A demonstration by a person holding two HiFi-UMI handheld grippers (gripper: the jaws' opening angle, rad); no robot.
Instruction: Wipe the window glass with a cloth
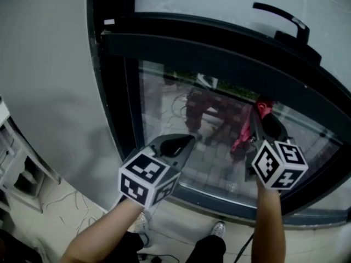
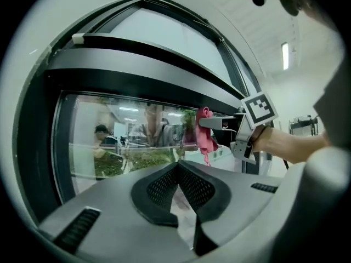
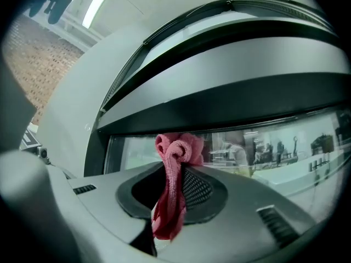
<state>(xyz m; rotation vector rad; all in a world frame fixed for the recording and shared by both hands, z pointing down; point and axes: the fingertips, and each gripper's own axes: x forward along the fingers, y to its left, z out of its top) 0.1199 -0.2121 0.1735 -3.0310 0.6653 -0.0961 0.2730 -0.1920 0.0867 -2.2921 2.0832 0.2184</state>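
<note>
All three cameras face the window glass (image 1: 181, 108), seemingly close.

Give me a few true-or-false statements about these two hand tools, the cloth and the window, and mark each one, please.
1. The right gripper is clamped on a pink cloth. True.
2. The left gripper grips a cloth too. False: its jaws are together with nothing between them.
3. A dark handle sits on the window frame. True.
4. The cloth lies on the floor. False: it hangs from the right gripper, close in front of the window glass.
</note>
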